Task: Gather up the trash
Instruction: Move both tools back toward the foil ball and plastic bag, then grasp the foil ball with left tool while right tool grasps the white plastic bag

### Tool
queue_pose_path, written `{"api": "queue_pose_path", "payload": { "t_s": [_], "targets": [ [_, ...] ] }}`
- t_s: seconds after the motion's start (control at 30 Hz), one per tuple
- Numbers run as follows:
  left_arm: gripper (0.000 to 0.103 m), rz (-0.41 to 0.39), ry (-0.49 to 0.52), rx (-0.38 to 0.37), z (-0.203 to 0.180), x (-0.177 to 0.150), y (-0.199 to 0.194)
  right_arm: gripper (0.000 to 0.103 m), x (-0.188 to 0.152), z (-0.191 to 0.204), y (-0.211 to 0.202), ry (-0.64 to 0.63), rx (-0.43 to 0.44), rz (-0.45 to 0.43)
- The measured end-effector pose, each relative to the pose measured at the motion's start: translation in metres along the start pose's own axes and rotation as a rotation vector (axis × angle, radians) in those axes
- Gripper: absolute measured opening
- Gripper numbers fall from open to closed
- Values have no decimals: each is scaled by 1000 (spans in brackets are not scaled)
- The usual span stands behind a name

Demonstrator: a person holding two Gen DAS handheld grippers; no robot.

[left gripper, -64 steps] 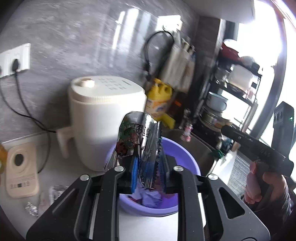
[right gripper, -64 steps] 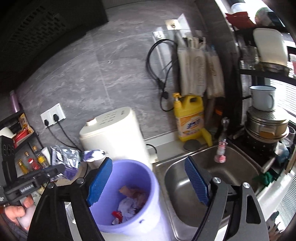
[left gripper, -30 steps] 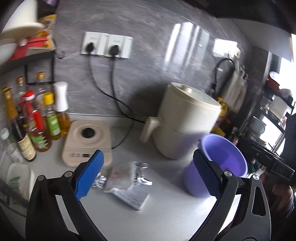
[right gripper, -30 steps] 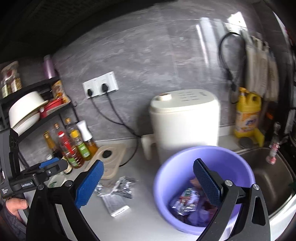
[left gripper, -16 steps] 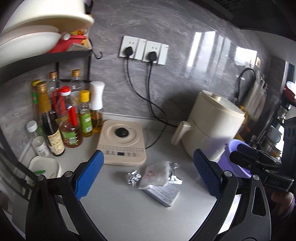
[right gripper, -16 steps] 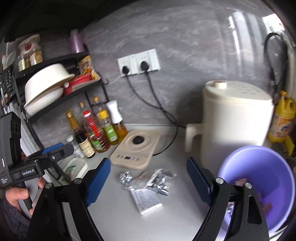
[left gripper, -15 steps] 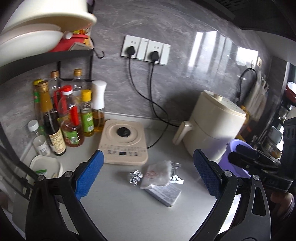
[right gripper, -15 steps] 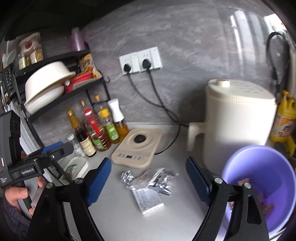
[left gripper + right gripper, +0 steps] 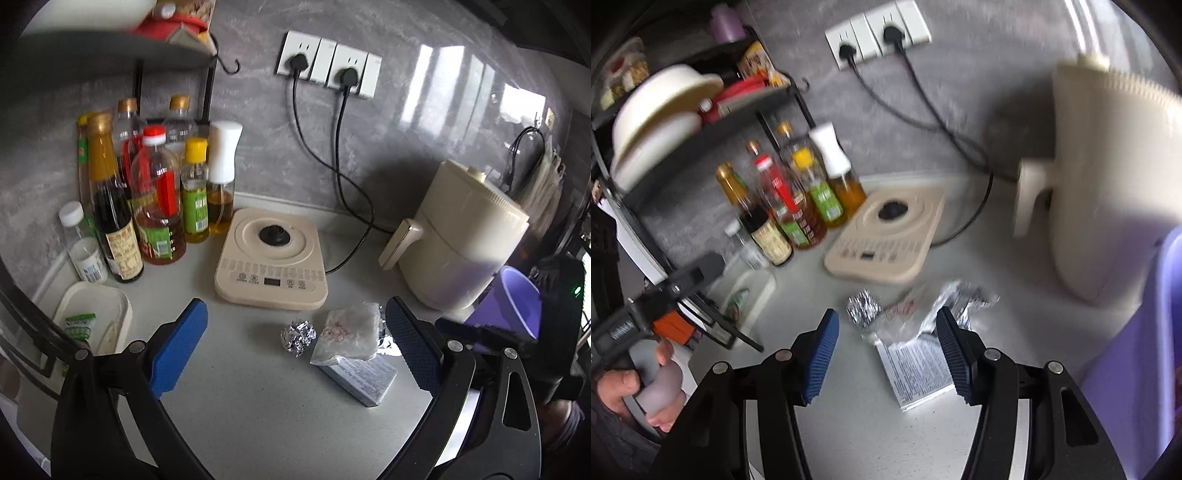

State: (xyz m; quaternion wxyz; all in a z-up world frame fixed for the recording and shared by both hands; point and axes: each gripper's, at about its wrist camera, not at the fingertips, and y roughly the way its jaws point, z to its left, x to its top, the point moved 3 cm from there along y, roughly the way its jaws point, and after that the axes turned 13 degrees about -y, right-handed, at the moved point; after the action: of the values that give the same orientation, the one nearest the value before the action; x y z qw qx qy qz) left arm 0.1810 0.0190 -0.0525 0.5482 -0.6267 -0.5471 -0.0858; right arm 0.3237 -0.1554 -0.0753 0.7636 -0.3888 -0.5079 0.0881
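Note:
Trash lies on the grey counter: a crumpled foil ball [image 9: 298, 336], a clear plastic bag [image 9: 351, 335] and a flat printed packet [image 9: 360, 376] under it. The same foil ball [image 9: 863, 308], bag [image 9: 916, 314] and packet [image 9: 916, 369] show in the right wrist view. My left gripper [image 9: 295, 350] is open and empty above the counter, near the foil ball. My right gripper [image 9: 886, 350] is open and empty, just in front of the trash. The purple bin [image 9: 517, 306] stands at the right; it also shows in the right wrist view [image 9: 1160, 332].
A beige induction base [image 9: 273, 258] sits behind the trash. A cream appliance [image 9: 465, 236] stands next to the bin. Several oil and sauce bottles [image 9: 155, 206] stand at the left under a shelf. A white tray [image 9: 92, 314] lies at the front left.
The left gripper let a silver wrapper go into the bin, then swung left to the trash. Both grippers have come lower and closer to the trash; the right jaws have narrowed a little.

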Motion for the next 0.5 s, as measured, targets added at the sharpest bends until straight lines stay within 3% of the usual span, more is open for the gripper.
{"api": "queue_pose_path", "payload": {
  "t_s": [0.27, 0.5],
  "targets": [
    [83, 100, -11, 14, 18, -24, 43, 50, -21, -4, 56, 67, 59, 113],
    [83, 165, 3, 21, 25, -33, 68, 51, -31, -13, 86, 197, 110, 177]
  ]
}}
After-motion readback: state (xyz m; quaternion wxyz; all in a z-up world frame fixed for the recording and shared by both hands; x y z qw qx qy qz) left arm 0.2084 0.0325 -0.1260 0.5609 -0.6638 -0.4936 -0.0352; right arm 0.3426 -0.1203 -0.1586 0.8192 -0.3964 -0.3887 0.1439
